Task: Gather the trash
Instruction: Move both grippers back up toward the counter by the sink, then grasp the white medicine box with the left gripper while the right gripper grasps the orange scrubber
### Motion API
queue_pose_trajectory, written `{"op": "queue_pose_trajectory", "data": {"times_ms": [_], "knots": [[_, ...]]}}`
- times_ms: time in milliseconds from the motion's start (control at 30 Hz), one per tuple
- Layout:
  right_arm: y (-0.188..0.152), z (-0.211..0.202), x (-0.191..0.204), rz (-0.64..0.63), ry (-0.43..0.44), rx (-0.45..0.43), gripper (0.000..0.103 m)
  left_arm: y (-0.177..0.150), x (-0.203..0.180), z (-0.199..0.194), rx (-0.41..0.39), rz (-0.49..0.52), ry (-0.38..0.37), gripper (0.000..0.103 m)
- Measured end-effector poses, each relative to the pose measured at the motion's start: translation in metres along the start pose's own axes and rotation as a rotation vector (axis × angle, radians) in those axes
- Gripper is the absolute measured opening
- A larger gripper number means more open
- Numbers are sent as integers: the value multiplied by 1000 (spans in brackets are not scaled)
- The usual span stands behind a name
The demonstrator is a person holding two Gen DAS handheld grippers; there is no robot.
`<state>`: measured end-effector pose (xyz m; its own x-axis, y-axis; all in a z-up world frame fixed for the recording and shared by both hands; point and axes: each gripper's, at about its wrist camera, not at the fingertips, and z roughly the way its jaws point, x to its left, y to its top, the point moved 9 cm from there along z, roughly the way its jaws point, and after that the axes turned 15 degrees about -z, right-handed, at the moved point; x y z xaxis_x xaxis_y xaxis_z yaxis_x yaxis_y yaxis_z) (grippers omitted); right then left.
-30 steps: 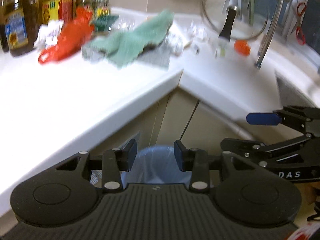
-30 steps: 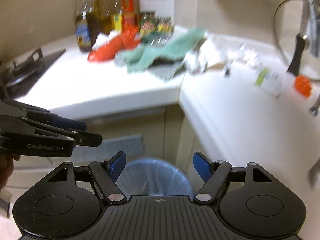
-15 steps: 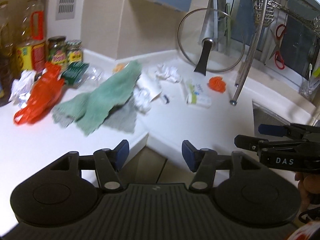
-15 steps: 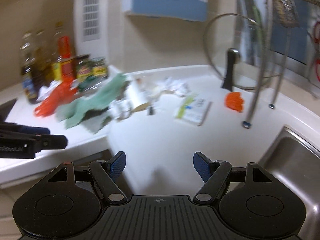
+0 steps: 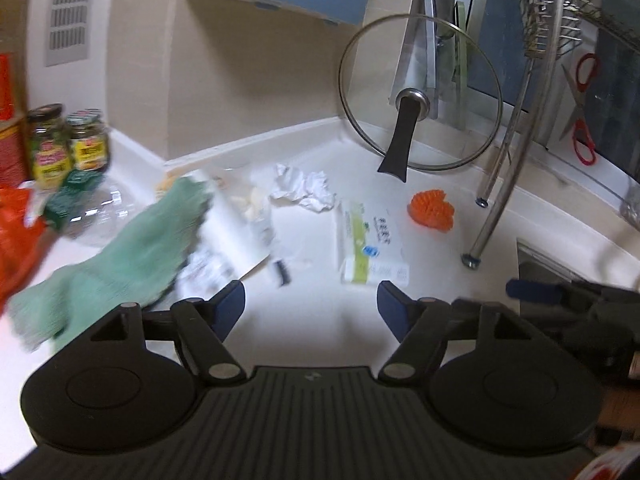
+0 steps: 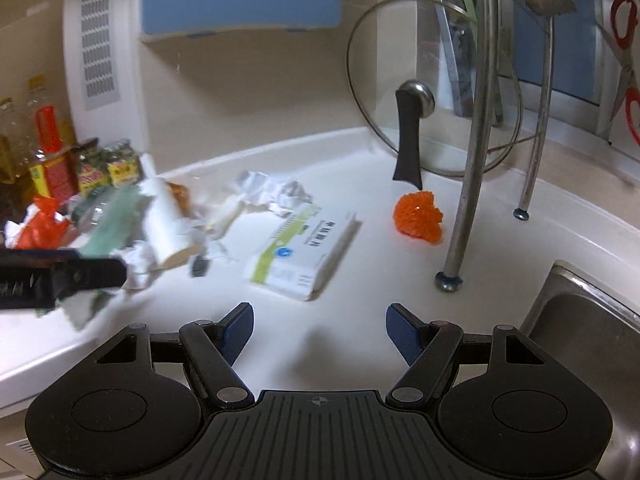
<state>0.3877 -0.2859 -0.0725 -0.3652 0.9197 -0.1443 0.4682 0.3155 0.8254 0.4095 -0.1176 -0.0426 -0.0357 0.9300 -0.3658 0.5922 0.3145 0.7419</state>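
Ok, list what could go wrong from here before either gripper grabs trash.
1. The white box lies flat and looks wide for the right gripper's open jaws; it may slide away.
2. The glass lid leans upright behind the orange scrubber; a bump could topple it.
3. The crumpled paper sits beside the green cloth, so the left gripper might snag cloth.

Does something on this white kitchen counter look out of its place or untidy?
Yes. Crumpled white paper, a white and green cardboard box lying flat, a rumpled green cloth and an orange plastic bag are scattered over the white counter. A glass pan lid leans upright against the wall.
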Motion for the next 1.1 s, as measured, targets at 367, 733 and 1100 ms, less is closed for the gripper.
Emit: {"op": "queue_pose_trajectory", "data": {"times_ms": [367, 733, 1100], "knots": [[-17, 41, -50, 42, -6, 63, 57, 13, -46, 101, 70, 37, -5, 81], [-30, 53, -72, 54, -5, 100, 57, -1, -68, 167, 163, 112, 22, 85], [-28, 60, -62, 51, 29, 98, 57, -1, -60, 154, 140, 180, 47, 68]]}}
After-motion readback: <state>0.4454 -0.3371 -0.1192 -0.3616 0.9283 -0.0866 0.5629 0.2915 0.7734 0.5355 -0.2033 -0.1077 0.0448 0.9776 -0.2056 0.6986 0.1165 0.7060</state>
